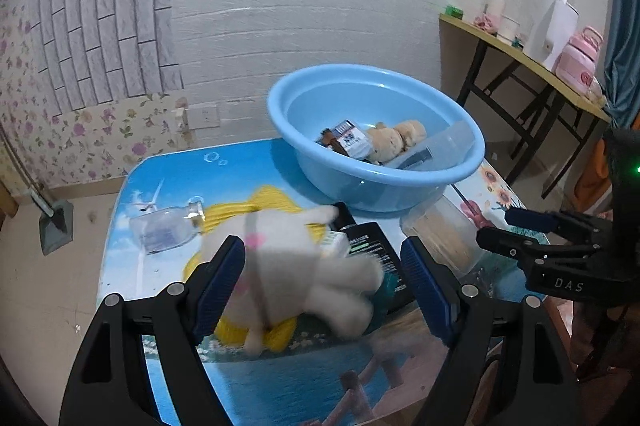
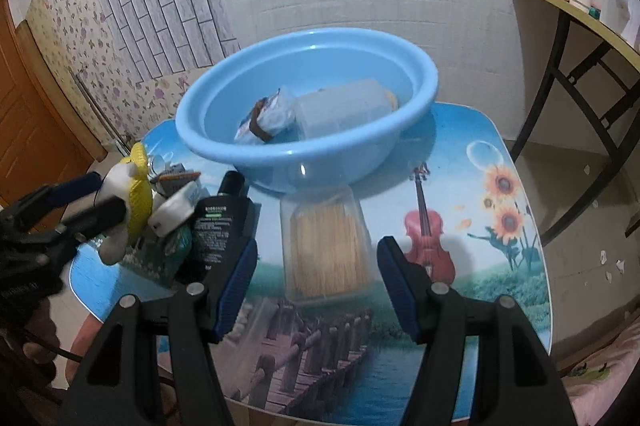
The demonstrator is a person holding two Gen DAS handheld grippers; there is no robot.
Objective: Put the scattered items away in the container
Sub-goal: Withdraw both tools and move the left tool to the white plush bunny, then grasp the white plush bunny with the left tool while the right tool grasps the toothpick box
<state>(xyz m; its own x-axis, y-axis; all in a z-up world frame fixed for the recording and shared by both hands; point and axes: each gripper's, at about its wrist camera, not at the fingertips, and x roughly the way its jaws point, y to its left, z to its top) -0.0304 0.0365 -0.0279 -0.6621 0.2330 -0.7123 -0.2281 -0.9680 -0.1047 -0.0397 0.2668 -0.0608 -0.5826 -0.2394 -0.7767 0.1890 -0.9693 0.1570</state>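
Observation:
A blue basin (image 1: 376,182) (image 2: 304,166) stands at the far side of the picture-printed table. It holds a packet (image 1: 348,140), a brown plush toy (image 1: 394,142) and a clear box (image 2: 340,110). A white plush toy with a yellow hat (image 1: 296,266) (image 2: 120,186) lies on the table between the fingers of my open left gripper (image 1: 322,246) (image 2: 108,194); it looks blurred and is not clamped. My right gripper (image 2: 318,244) (image 1: 494,226) hovers open over a clear box of wooden sticks (image 2: 328,250) (image 1: 444,234). A black tube (image 2: 216,226) (image 1: 372,250) lies beside the plush.
A glass bottle (image 1: 168,230) lies at the table's left edge. A small white box (image 2: 176,210) and a teal item (image 2: 180,242) sit by the black tube. A side table (image 1: 520,54) with jars stands to the right. A dustpan (image 1: 56,226) is on the floor.

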